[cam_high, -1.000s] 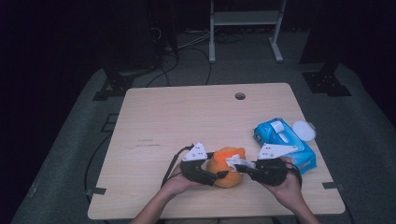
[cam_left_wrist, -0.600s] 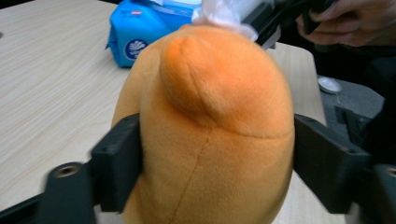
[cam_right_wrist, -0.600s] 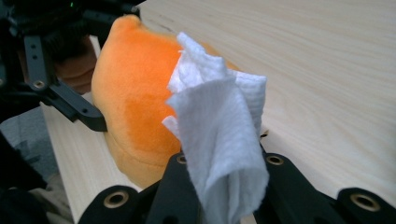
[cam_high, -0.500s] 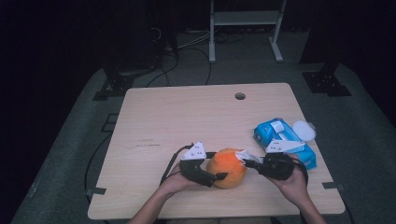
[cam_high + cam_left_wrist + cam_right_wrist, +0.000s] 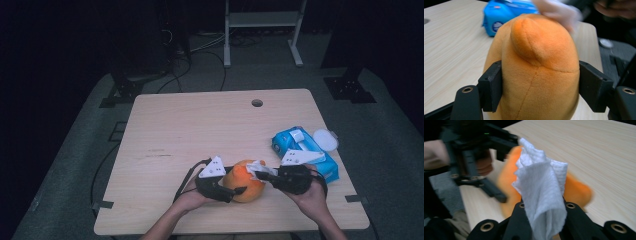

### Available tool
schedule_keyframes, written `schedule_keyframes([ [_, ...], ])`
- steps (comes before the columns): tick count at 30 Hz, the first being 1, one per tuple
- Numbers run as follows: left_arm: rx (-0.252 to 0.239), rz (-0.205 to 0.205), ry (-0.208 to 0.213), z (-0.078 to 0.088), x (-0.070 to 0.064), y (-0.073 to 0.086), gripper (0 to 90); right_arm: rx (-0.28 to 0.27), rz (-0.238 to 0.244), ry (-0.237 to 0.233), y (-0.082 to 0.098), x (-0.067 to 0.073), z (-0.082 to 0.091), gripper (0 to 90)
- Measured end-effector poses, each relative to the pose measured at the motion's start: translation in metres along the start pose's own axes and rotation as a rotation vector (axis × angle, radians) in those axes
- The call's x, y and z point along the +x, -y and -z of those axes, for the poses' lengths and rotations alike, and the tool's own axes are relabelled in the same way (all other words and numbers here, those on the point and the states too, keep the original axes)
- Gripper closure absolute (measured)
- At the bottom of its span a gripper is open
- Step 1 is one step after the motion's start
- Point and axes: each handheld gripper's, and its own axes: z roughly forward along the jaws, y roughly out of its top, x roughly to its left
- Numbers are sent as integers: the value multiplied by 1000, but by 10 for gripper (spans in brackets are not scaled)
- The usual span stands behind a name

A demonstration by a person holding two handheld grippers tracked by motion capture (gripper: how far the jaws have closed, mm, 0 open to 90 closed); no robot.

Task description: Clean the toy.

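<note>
1. Wiping looks like the job here: the left gripper (image 5: 235, 189) has its fingers (image 5: 491, 86) pressed on both sides of an orange plush toy (image 5: 245, 180), and they have just been closing in on it
2. The toy sits near the front edge of the surface (image 5: 200, 125), between the two hands
3. The right gripper (image 5: 260, 174) has its fingers pinching a white tissue (image 5: 541, 187), and the tissue touches the top of the toy
4. I think the wiping is under way; I cannot tell how much of the toy is left to wipe
5. Putting the tissue and the toy down would come after that
6. A blue tissue pack (image 5: 302, 150) lies just beside the right hand, with a round white lid (image 5: 325, 138) near it
7. The pack has a white picture on it, but the writing is too small to read
</note>
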Motion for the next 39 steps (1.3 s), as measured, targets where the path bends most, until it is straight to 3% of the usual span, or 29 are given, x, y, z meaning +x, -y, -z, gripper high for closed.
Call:
schedule_keyframes([
  [3,-17,3,21,2,1,-4,206,12,-22,-1,6,-5,0,834],
  [6,-30,24,5,3,4,-5,186,25,-6,13,6,-3,1,834],
  [9,-20,3,3,1,0,-2,251,31,32,11,0,10,0,834],
  [14,-8,-41,18,-2,-6,1,298,16,98,-50,-10,31,-2,834],
  [17,7,-72,28,-2,-9,0,304,14,88,-26,-11,24,1,832],
  [19,12,-93,41,-1,-11,-1,294,25,69,31,-7,12,4,832],
  [20,6,-92,41,0,-11,-3,276,30,43,33,-3,5,6,832],
  [22,-13,-59,25,-1,-8,-7,205,33,7,10,3,-2,6,833],
  [24,0,-45,27,-4,-8,-5,176,40,11,7,3,0,6,834],
  [27,12,-75,45,-6,-13,-1,236,45,53,-15,-4,15,3,833],
  [29,29,-102,55,-6,-15,0,260,33,62,-71,-7,24,0,833],
  [31,34,-100,57,-5,-15,1,276,41,85,-72,-8,28,-2,833],
  [34,29,-83,67,-4,-13,3,295,40,68,-62,-7,19,0,833],
  [36,28,-90,73,-4,-13,3,295,59,62,27,-3,5,4,834],
  [39,23,-100,76,-7,-14,3,293,56,-27,24,7,-16,10,834],
])
